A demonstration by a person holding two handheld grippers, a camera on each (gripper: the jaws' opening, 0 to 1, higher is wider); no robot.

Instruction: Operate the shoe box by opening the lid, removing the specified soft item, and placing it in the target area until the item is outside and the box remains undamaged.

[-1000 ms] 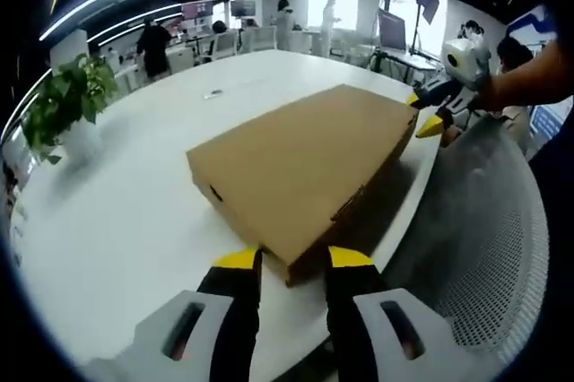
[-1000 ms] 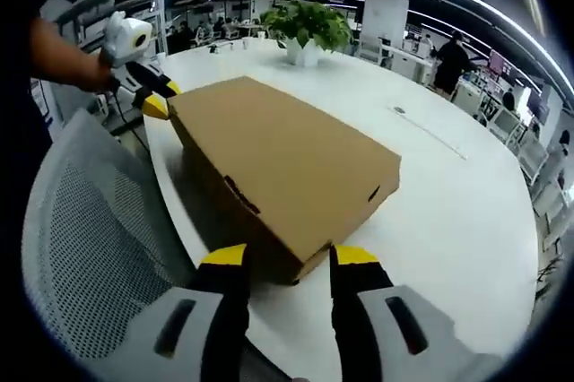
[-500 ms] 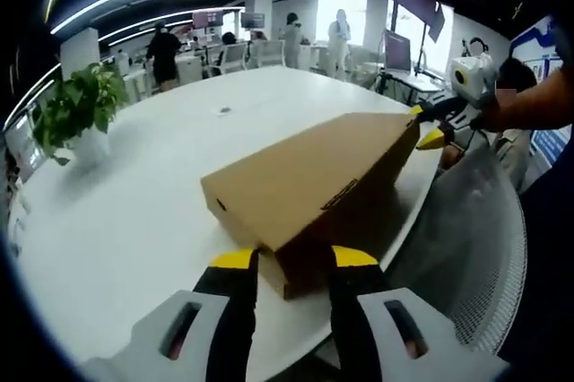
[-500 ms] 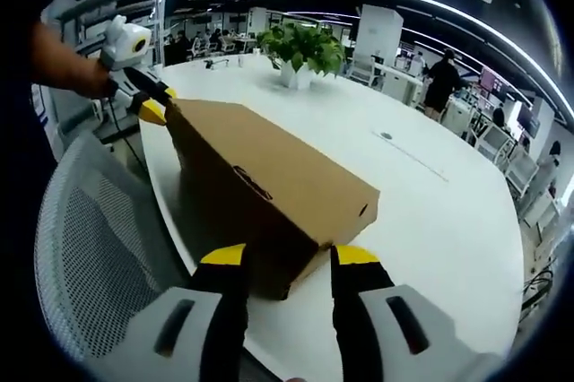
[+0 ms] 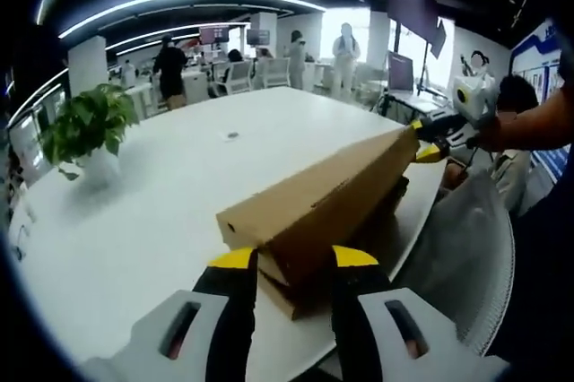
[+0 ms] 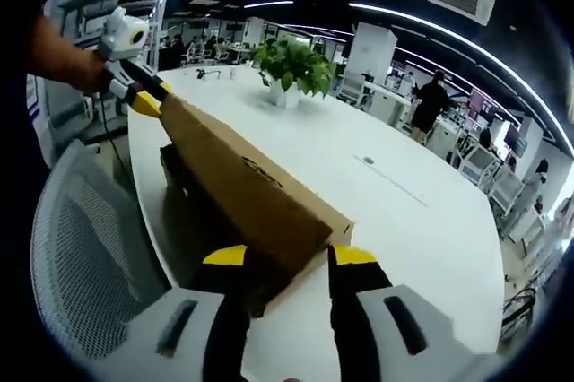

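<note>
A brown cardboard shoe box stands at the near edge of the white table (image 5: 152, 212). Its lid (image 5: 323, 194) is tilted up on the side facing me, over the base (image 5: 285, 292). My left gripper (image 5: 296, 258) is shut on one near corner of the lid. My right gripper (image 6: 278, 256) is shut on the other near corner, with the lid (image 6: 242, 180) sloping away from it. Across the lid, the right gripper (image 5: 429, 137) shows in the left gripper view and the left gripper (image 6: 143, 95) in the right gripper view. The gap under the lid (image 6: 184, 185) is dark, so the contents are hidden.
A potted plant (image 5: 85, 126) (image 6: 291, 64) stands farther back on the table, and a small flat object (image 5: 232, 135) lies mid-table. A grey mesh chair (image 5: 466, 238) (image 6: 81, 247) sits right against the table edge under the box. People and desks are far behind.
Both grippers have raised the near edge of the lid; it went from lying flat on the box to a steep tilt, opening a dark gap over the base.
</note>
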